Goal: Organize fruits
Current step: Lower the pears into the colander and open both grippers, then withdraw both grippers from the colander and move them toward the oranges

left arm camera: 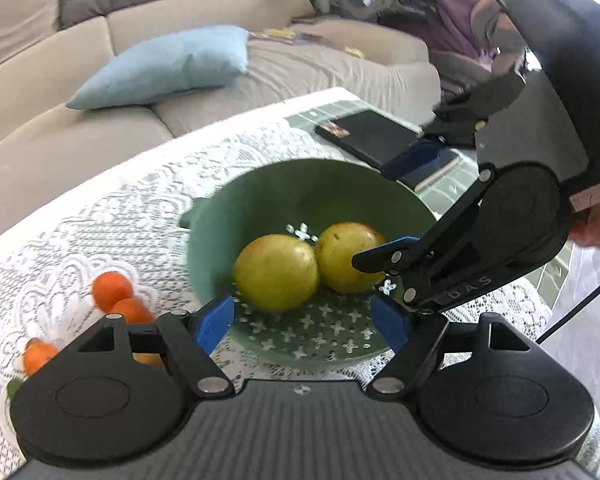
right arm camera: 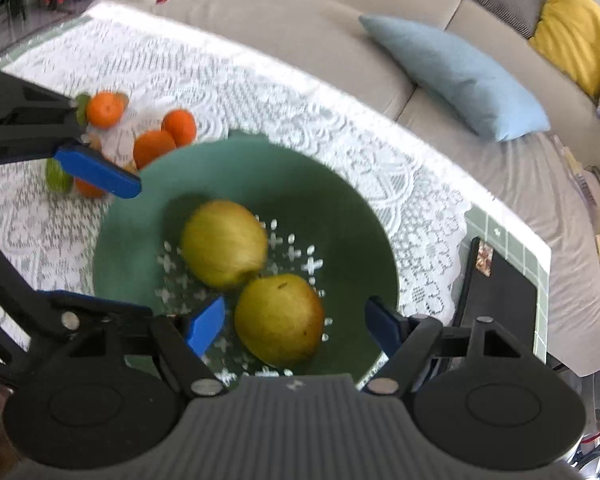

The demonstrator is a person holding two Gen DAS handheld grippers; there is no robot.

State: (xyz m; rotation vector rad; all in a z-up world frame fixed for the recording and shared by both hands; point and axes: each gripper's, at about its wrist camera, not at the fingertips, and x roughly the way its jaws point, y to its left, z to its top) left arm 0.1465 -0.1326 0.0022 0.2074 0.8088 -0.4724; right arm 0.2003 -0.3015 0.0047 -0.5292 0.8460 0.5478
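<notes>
Blurred throughout; oranges [right arm camera: 156, 132] partly hidden behind the left gripper [left arm camera: 302, 326], a lime [right arm camera: 58, 178] barely showing. Both apples [left arm camera: 276, 272] resting in the green bowl [right arm camera: 320, 184] on the lace cloth [right arm camera: 240, 92]. Left jaws wide apart, empty. Right gripper [right arm camera: 296, 326] likewise spread above the near apple, gripping nothing.

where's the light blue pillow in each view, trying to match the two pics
Left wrist view: the light blue pillow lies upper left, on the beige sofa behind the table.
Right wrist view: the light blue pillow lies upper right, on the same sofa.
Shared landmark: the green perforated bowl holding two yellow-green apples, centre of both views.
</notes>
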